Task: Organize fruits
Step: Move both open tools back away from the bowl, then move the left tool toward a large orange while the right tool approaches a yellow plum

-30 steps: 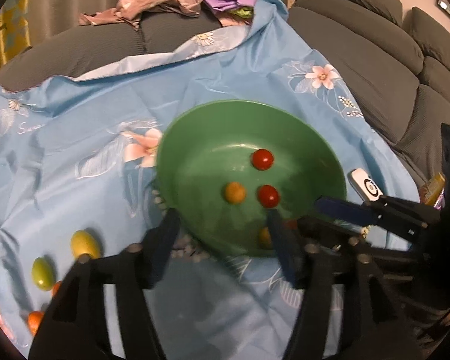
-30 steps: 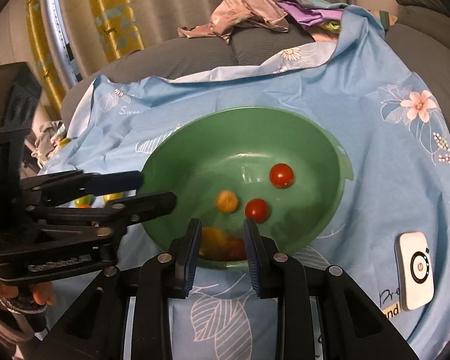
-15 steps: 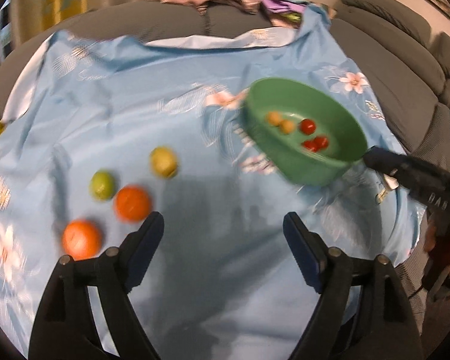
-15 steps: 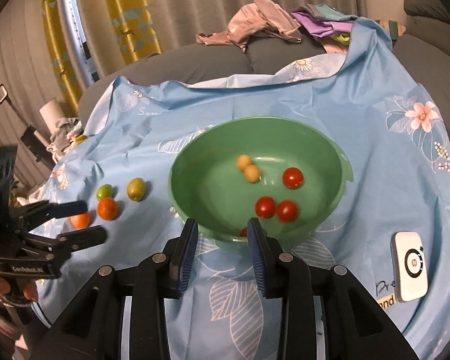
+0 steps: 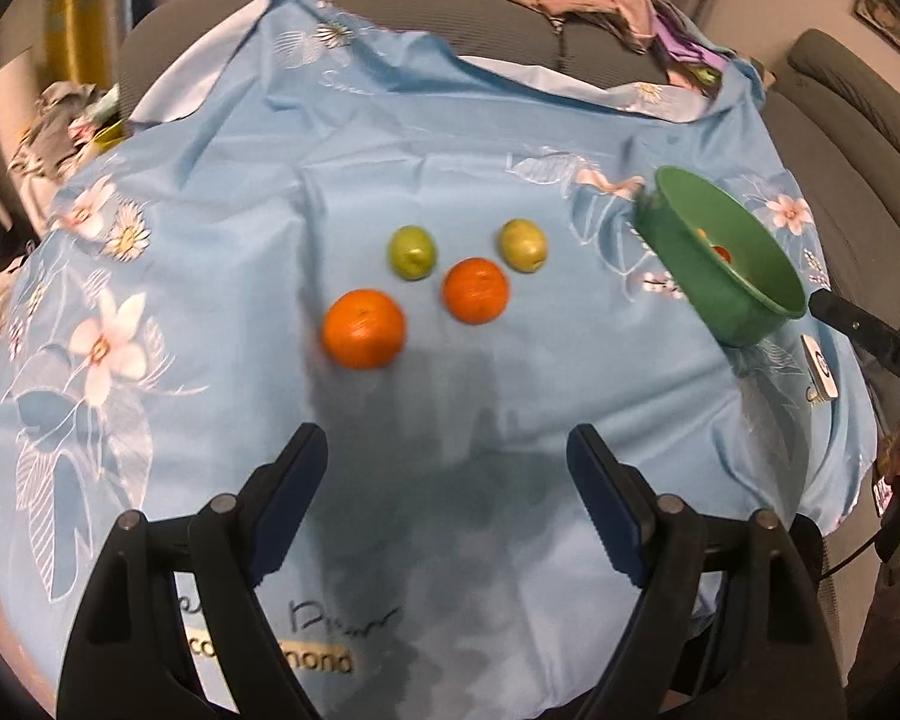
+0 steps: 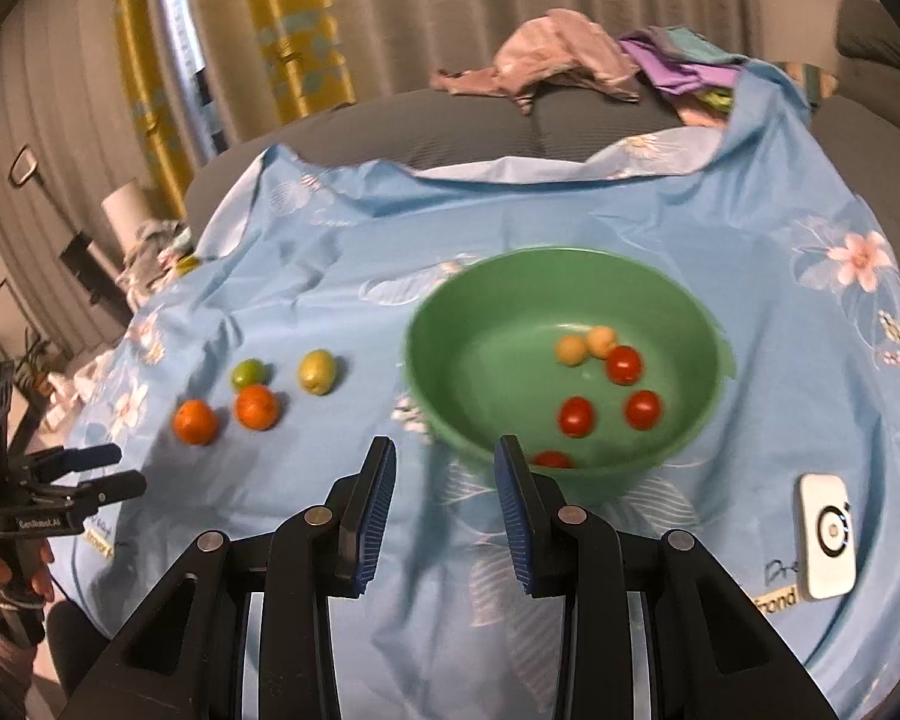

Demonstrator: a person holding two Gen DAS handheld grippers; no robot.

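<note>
Now the left gripper (image 5: pixel 447 495), fingers spread wide and empty, should drop straight over the nearer orange (image 5: pixel 363 329) and close gently across its middle. That orange lies ahead and slightly left of the gap, on the blue cloth (image 5: pixel 390 138). The right gripper (image 6: pixel 444 504), part open, holds nothing near the green bowl (image 6: pixel 450 372).

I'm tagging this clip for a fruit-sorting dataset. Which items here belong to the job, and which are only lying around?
Part of the job:
green bowl
small red and yellow fruits inside it
two oranges
two green fruits on the blue cloth

Just lying about:
white device right of the bowl
clothes pile on the sofa
</note>
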